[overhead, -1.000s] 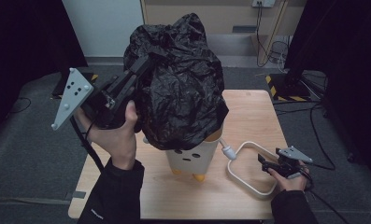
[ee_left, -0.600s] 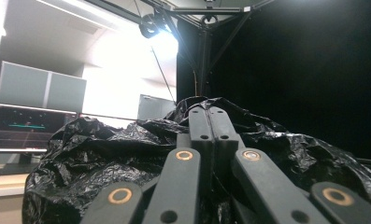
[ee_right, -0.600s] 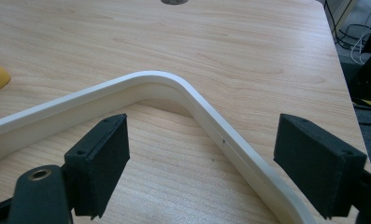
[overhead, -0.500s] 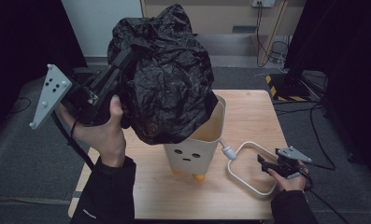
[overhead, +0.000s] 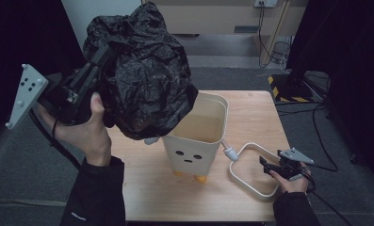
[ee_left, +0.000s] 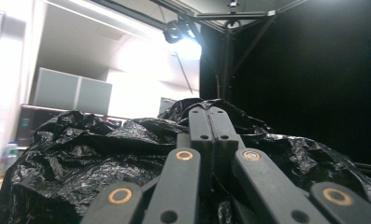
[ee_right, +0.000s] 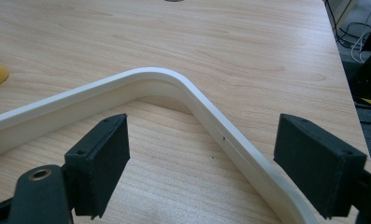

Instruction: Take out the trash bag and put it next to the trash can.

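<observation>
- Holding my left gripper point(overhead: 104, 52) raised over the left edge of the table point(overhead: 250, 117), I read its two black jaws in the left gripper view as pressed flat together, pinching a fold of the black bin bag point(overhead: 142, 75).
- Writing: none readable on the bag, on the bin or on either gripper. The only marking I can list is the face on the front of the cream bin point(overhead: 194, 141): two dark dot eyes and a short dark mouth.
- Bag, position: lifted above and to the left of the bin's open top, its lower edge hanging just over the bin's left rim; whether it touches the rim I cannot tell.
- Bag, axis: its long axis runs from the upper peak, far from me, down toward the near lower skirt, tilted leftward along the line of my left gripper.
- Bag, look: glossy black plastic film point(ee_left: 94, 154), heavily crumpled, bulging into a loose dome wider than the bin's mouth.
- Bin: tall, cream, rectangular with rounded corners, standing upright on small yellow feet point(overhead: 199, 178) near the table's middle; the inside is bare and pale.
- Ring frame point(overhead: 243, 181): cream loop lying flat on the wood to the right of the bin.
- Right gripper point(overhead: 268, 165): low at the table's near right corner, jaws spread wide in the right gripper view, one pad point(ee_right: 101, 158) inside the frame's point(ee_right: 211, 121) curve and the other outside it, neither pressing on it.
</observation>
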Action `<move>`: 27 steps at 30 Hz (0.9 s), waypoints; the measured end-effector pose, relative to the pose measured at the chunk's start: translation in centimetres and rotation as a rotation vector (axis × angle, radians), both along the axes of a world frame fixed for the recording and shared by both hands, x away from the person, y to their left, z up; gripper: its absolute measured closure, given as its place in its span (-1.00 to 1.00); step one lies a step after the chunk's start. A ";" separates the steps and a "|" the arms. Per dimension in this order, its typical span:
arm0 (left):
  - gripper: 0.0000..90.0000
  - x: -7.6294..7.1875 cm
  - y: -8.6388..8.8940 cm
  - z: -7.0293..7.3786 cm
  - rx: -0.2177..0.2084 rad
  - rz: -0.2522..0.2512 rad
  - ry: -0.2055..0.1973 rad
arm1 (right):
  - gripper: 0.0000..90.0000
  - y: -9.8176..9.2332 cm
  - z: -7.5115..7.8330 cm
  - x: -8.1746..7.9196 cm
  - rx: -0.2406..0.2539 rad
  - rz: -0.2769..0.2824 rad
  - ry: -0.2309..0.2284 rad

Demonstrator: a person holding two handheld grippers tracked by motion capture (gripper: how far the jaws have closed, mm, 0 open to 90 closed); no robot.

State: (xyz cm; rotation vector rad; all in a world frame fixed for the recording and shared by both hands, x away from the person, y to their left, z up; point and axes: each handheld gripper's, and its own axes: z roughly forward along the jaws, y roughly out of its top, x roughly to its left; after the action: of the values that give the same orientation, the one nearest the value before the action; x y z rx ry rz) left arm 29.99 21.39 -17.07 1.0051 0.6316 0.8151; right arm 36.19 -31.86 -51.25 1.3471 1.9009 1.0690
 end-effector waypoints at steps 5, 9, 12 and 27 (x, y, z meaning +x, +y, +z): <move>1.00 0.2 1.3 -0.3 -0.010 0.032 0.016 | -0.59 0.0 0.0 0.0 -0.002 0.000 0.004; 1.00 0.5 2.2 -0.8 -0.007 0.061 0.038 | -0.59 0.0 0.0 0.0 0.004 -0.001 0.003; 1.00 0.7 2.9 -1.3 -0.004 0.082 0.056 | -0.59 -0.1 0.0 -0.1 0.003 -0.001 0.005; 1.00 1.7 6.0 -4.4 -0.007 0.166 0.148 | -0.58 -0.2 -0.2 -0.1 0.000 -0.008 0.007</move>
State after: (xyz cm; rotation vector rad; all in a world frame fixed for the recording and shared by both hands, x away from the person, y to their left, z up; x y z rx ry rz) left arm 31.73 27.43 -21.50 1.0221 0.8526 0.8879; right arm 36.11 -32.05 -51.40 1.3589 1.8988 1.0614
